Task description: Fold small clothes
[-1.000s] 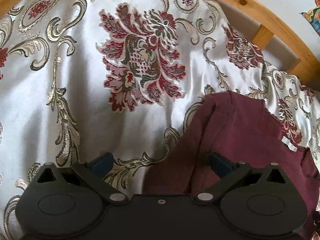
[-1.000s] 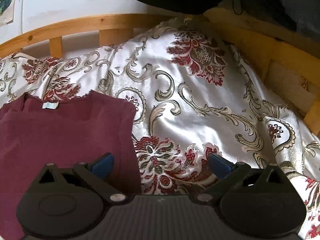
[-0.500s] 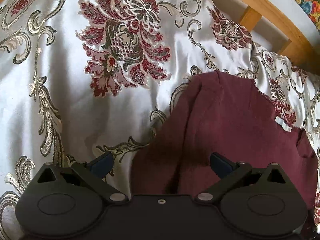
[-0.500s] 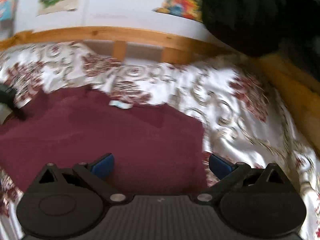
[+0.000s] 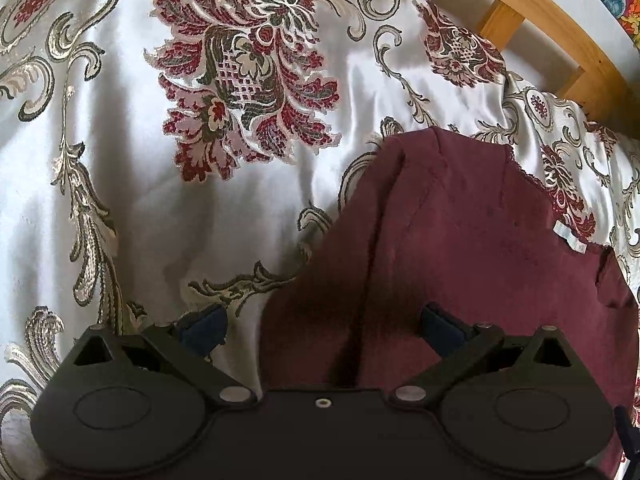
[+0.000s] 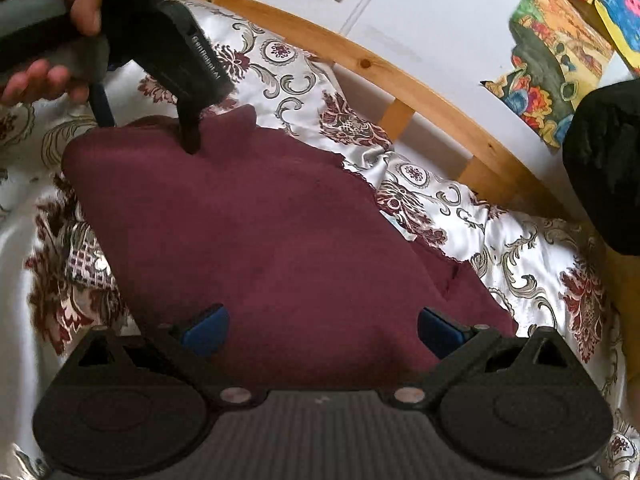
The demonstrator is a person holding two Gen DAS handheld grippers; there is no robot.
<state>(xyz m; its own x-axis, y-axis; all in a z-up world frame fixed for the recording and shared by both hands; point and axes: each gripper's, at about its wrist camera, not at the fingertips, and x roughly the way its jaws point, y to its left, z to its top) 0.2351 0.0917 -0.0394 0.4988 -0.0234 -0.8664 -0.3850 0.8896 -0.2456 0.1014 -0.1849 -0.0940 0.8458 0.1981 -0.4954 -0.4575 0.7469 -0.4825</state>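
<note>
A small maroon garment [image 5: 472, 240] with a white neck label [image 5: 570, 240] lies flat on the floral satin bedspread [image 5: 120, 200]. My left gripper [image 5: 320, 326] is open, its jaws straddling the garment's left edge near a fold ridge. In the right wrist view the same garment [image 6: 260, 232] fills the middle. My right gripper [image 6: 320, 326] is open over its near part, both blue pads above the cloth. The left gripper [image 6: 192, 120] shows there at the garment's far corner, held by a person's hand [image 6: 60, 20].
A wooden bed rail [image 6: 400, 76] runs along the far side, with a white wall and colourful pictures [image 6: 560, 60] behind. A dark bulky object [image 6: 608, 168] sits at the right edge. Bedspread extends left of the garment [image 5: 200, 80].
The right gripper has swung left over the garment, bringing the left gripper and hand into its view. The left gripper has shifted slightly; the garment lies a bit more central. Both stay open.
</note>
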